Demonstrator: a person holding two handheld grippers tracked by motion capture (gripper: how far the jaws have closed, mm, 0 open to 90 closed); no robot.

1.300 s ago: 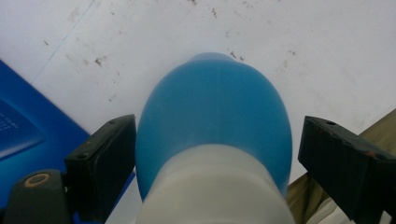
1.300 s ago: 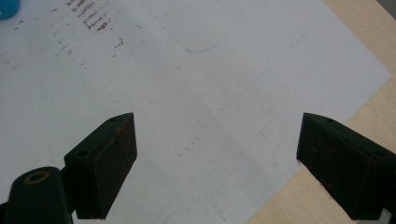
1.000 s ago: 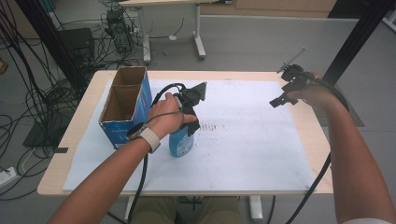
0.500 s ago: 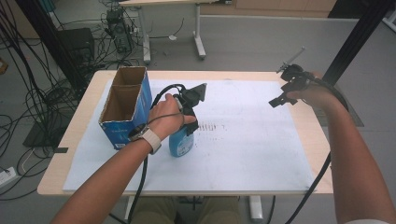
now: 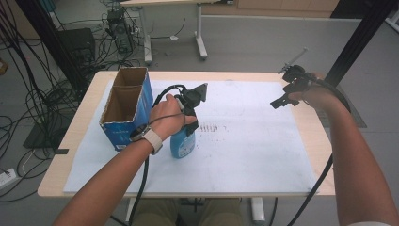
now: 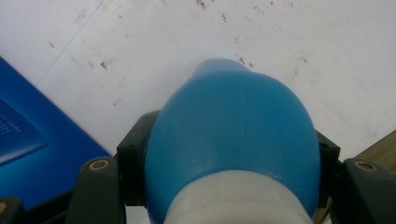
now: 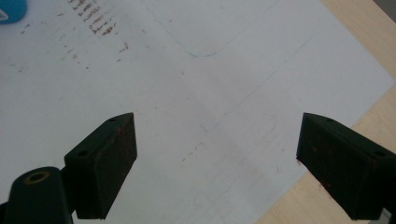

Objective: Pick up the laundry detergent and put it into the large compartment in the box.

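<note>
The left gripper (image 5: 190, 106) is pinching the blue bottle (image 5: 182, 142) near its top. In the left gripper view its jaws are pressing on either side of the bottle (image 6: 233, 135), just above the white collar, having just been closing around it. The bottle is standing upright on the white sheet (image 5: 244, 141) that covers the table (image 5: 89, 101), just beside the blue cardboard box (image 5: 126, 109), which is standing open-topped to its left; whether the two are touching cannot be told. The left hand (image 5: 165, 117) is wrapping over the gripper from above.

The right gripper (image 5: 288, 89) is hanging over the far right corner of the sheet, well apart from the bottle. In the right gripper view its jaws are standing spread wide with nothing between them but the stained sheet (image 7: 201, 93) and a strip of bare table (image 7: 364, 60).

The bottle looks like smooth, rigid plastic, so it is probably slippery where its shoulder rounds off, and the jaws could slide upward there. The narrower part by the collar seems the safer place to hold. If it is holding liquid, it is likely to be heavy at the bottom and may swing under a top grip, so a slow, straight lift is looking wise.
</note>
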